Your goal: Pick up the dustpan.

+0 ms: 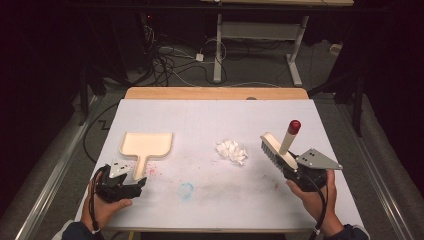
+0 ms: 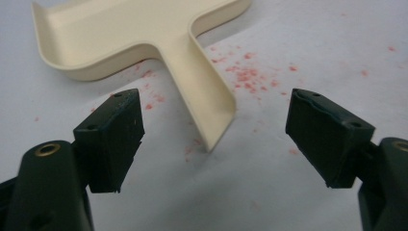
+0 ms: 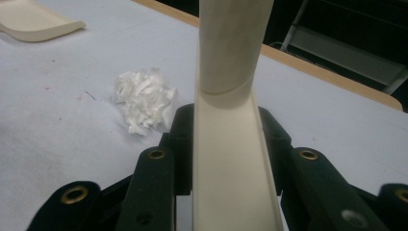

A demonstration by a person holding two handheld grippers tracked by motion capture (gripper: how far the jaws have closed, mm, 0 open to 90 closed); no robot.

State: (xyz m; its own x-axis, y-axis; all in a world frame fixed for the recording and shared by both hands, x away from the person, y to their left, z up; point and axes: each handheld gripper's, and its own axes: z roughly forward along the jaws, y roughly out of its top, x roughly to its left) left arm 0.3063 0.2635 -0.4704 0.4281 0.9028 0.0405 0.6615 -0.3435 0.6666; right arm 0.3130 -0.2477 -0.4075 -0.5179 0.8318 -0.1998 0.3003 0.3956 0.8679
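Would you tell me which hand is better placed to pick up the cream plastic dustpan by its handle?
Left. The left gripper has open jaws either side of the cream plastic dustpan's handle. The right gripper is shut on the cream brush.

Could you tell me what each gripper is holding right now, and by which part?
The right gripper clamps the brush by its flat back. The left gripper holds nothing; its open jaws flank the dustpan handle's end.

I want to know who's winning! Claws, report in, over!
Right claw shut on brush. Left claw open, dustpan handle just ahead, untouched. Paper scraps between brush and dustpan, nothing blocking.
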